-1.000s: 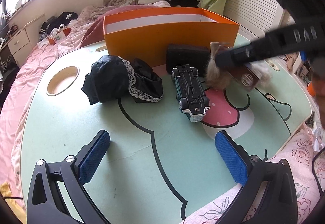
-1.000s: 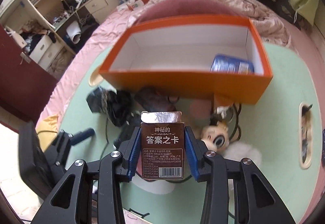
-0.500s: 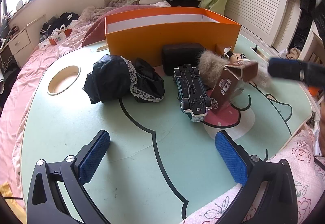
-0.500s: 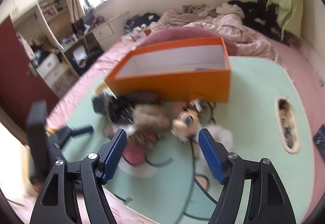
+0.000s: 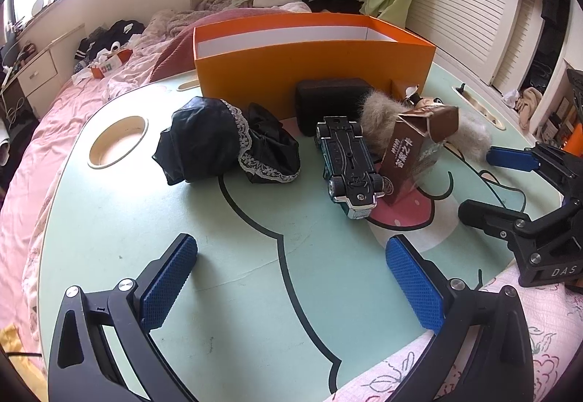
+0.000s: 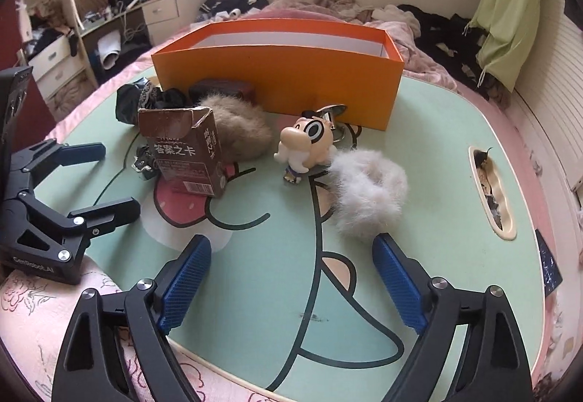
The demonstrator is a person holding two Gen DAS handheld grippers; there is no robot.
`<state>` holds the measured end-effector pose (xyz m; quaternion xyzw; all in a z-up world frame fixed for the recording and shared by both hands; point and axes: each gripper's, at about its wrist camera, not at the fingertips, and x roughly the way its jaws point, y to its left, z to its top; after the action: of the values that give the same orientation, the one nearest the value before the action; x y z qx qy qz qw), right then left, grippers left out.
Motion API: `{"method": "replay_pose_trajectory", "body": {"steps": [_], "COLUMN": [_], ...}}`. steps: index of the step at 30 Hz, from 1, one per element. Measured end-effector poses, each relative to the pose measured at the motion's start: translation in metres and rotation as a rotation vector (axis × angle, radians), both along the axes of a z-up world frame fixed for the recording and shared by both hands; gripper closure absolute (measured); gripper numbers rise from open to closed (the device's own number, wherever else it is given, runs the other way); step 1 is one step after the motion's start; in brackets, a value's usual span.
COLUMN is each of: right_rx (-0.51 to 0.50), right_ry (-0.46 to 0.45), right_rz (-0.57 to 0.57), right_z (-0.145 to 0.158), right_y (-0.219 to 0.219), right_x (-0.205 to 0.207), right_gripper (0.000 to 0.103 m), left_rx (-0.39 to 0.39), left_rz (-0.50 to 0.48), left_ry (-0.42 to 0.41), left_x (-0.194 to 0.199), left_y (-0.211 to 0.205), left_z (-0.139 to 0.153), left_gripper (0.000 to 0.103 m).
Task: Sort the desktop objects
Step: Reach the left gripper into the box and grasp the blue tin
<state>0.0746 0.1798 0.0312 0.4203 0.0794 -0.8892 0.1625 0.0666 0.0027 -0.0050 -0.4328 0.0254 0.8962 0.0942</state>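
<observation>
Right wrist view: orange box (image 6: 277, 70) interior hidden; both claws, left claw (image 5: 291, 287) and right claw (image 6: 291, 287), released, right just widened.

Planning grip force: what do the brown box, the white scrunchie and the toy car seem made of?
Brown box: thin printed card, matte; its top flap is creased. White scrunchie: fluffy faux fur, probably soft. Toy car: black plastic underside, shiny bumper, possibly metal.

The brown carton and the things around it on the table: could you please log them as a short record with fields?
brown carton: on the table, tilted, leaning on the toy car
orange box: behind it
fluffy tan ring: beside the carton
white fluffy ring: near the figurine
right gripper: open, empty, having just opened
left gripper: open, empty
</observation>
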Motion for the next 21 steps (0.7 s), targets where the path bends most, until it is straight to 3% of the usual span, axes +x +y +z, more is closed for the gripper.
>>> {"method": "replay_pose_trajectory", "body": {"steps": [4, 7, 9, 13, 15, 17, 19, 21], "right_rx": [-0.044, -0.093, -0.102, -0.082, -0.085, -0.091, -0.091, -0.091], "right_ry": [0.009, 0.006, 0.004, 0.007, 0.006, 0.007, 0.007, 0.007], "right_rz": [0.003, 0.002, 0.007, 0.008, 0.007, 0.006, 0.003, 0.002], "right_z": [0.0, 0.001, 0.002, 0.002, 0.002, 0.001, 0.001, 0.001], "right_y": [0.007, 0.014, 0.014, 0.011, 0.011, 0.011, 0.012, 0.012], "right_x": [0.001, -0.001, 0.0, 0.001, 0.0, 0.001, 0.0, 0.0], "right_gripper": [0.011, 0.009, 0.008, 0.007, 0.007, 0.007, 0.007, 0.007], "left_rx": [-0.001, 0.028, 0.085, 0.257, 0.276, 0.249, 0.286, 0.301], "left_rz": [-0.002, -0.004, -0.063, -0.145, -0.169, -0.145, -0.122, -0.069], "left_ry": [-0.002, 0.067, 0.055, -0.075, -0.136, -0.238, -0.356, -0.449], "left_x": [-0.002, -0.005, -0.019, -0.079, -0.117, -0.159, -0.192, -0.217], "left_y": [0.002, 0.006, 0.013, 0.042, 0.062, 0.082, 0.095, 0.099], "left_z": [0.01, 0.046, 0.074, 0.112, 0.115, 0.101, 0.077, 0.05], "left_gripper": [0.0, 0.0, 0.0, 0.0, 0.0, 0.0, 0.001, 0.015]}}
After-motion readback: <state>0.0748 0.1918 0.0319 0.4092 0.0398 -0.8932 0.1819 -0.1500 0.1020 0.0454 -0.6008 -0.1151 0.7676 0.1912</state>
